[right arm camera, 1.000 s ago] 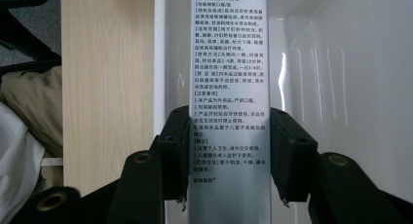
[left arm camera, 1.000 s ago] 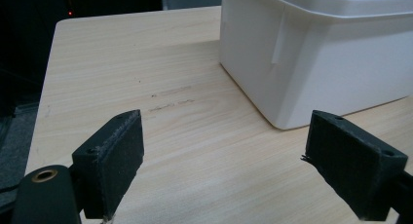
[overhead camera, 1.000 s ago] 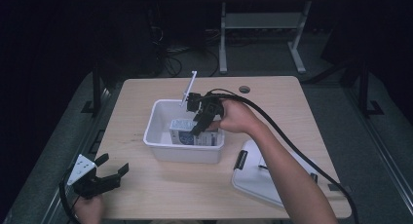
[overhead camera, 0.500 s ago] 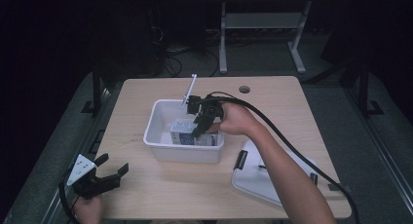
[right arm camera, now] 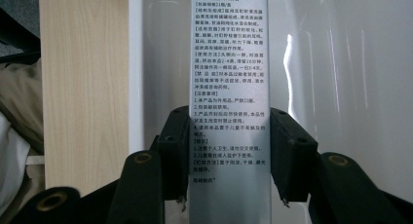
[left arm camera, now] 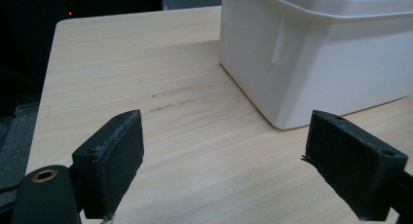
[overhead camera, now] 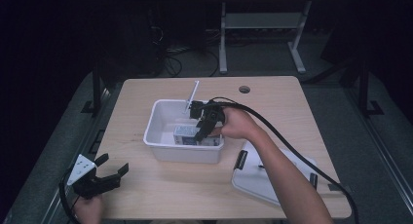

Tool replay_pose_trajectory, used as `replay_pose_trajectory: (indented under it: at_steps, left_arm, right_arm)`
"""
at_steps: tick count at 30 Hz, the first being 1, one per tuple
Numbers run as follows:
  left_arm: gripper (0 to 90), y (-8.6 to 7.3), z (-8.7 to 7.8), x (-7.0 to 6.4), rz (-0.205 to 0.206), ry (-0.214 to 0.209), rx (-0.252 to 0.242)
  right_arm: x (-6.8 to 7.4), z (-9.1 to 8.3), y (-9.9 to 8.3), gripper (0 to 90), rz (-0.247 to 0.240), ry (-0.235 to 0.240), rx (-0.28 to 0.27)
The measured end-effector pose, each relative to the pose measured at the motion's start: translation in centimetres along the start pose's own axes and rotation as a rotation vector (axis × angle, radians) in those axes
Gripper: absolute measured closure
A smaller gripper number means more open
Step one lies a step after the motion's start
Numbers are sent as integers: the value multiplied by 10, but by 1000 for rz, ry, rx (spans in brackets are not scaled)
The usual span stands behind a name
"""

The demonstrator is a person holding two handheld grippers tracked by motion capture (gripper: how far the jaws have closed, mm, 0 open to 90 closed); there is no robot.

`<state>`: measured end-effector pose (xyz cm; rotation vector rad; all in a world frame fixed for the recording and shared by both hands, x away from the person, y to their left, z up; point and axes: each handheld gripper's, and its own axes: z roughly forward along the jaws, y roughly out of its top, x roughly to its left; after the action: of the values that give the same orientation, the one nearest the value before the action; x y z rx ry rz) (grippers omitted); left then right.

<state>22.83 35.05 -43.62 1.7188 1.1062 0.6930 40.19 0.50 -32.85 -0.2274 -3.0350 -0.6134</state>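
A white plastic bin (overhead camera: 160,148) stands in the middle of the table. A small box (overhead camera: 186,133) with a blue top lies inside it. My right gripper (overhead camera: 200,128) reaches down into the bin, and its jaws press on both sides of the box. In the right gripper view the box (right arm camera: 229,87) is a grey face of printed text running up between the pads (right arm camera: 292,151). My left gripper (overhead camera: 111,168) rests open near the table's front left corner, apart from the bin. In its own view the left gripper (left arm camera: 224,160) holds nothing, with the bin's wall (left arm camera: 316,53) ahead.
The bin's white lid (overhead camera: 272,177) with black clips lies at the front right, under the right forearm. A thin white stick (overhead camera: 192,95) leans at the bin's back rim. A cable hole (overhead camera: 244,89) is in the tabletop behind the bin. A desk frame stands beyond the table.
My right gripper has sunk slightly lower onto the box in the bin. The left gripper has not moved.
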Motion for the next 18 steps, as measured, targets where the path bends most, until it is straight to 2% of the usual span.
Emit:
replay_pose_trajectory:
  at_steps: [7, 18]
  left_arm:
    - [133, 0, 0, 0, 1, 0, 0]
    - [133, 0, 0, 0, -2, 1, 0]
  right_arm:
    - [0, 7, 1, 550, -6, 10, 4]
    - [-4, 19, -5, 549, 14, 24, 17]
